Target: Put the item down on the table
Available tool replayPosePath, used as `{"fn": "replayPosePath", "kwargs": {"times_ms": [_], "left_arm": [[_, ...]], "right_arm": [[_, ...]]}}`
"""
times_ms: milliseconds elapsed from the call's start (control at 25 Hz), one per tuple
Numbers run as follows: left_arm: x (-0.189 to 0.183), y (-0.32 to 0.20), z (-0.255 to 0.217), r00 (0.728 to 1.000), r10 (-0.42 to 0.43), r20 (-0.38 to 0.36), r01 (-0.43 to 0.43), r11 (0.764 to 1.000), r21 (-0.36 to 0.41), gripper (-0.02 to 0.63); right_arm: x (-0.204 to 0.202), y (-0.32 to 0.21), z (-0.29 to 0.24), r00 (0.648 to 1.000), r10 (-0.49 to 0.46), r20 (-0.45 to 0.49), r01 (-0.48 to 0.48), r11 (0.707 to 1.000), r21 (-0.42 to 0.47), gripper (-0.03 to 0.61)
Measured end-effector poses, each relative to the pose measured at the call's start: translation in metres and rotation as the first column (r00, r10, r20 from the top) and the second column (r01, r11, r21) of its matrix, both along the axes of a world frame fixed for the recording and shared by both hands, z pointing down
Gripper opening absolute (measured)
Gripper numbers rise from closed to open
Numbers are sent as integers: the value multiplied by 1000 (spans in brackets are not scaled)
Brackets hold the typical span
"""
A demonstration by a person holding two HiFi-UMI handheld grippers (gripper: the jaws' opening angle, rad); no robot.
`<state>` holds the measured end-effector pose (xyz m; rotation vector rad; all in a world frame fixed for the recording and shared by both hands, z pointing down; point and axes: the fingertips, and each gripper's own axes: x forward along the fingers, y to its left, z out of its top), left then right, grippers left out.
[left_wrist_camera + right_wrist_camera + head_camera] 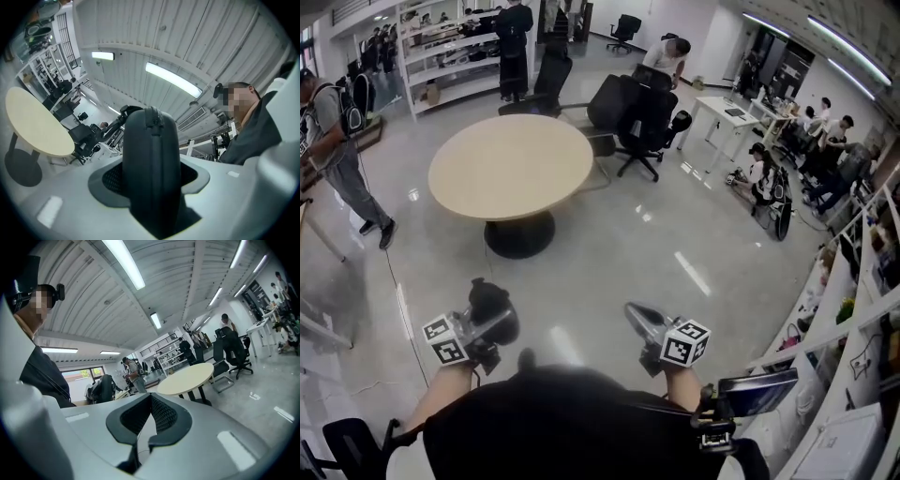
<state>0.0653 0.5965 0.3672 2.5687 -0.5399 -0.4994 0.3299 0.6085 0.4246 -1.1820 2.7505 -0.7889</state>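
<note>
Two grippers: left gripper (490, 323) clamps a black zippered case (152, 168); right gripper (637, 316) jaws are together, empty. Round table (511, 164) stands at twelve o'clock.

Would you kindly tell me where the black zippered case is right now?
Head view, lower left: the black zippered case is clamped in the left tool, above the floor, short of the round table.
</note>
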Motion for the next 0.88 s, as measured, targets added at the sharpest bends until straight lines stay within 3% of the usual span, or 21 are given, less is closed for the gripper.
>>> {"fn": "replayPosePath", "kwargs": {"times_ms": [280,560,880], "left_arm": [[-11,-92,7,997,61,-48,-61,998,5,265],[-40,-207,-7,991,116,-59,-113,992,55,265],[-83,-310,-3,995,84,-63,-81,996,48,265]], "right_arm": [[-7,-73,-13,996,58,-61,-57,998,15,14],[-38,-184,-38,992,99,-83,-95,994,60,14],[-86,-287,-29,993,34,-112,-29,998,51,14]]}}
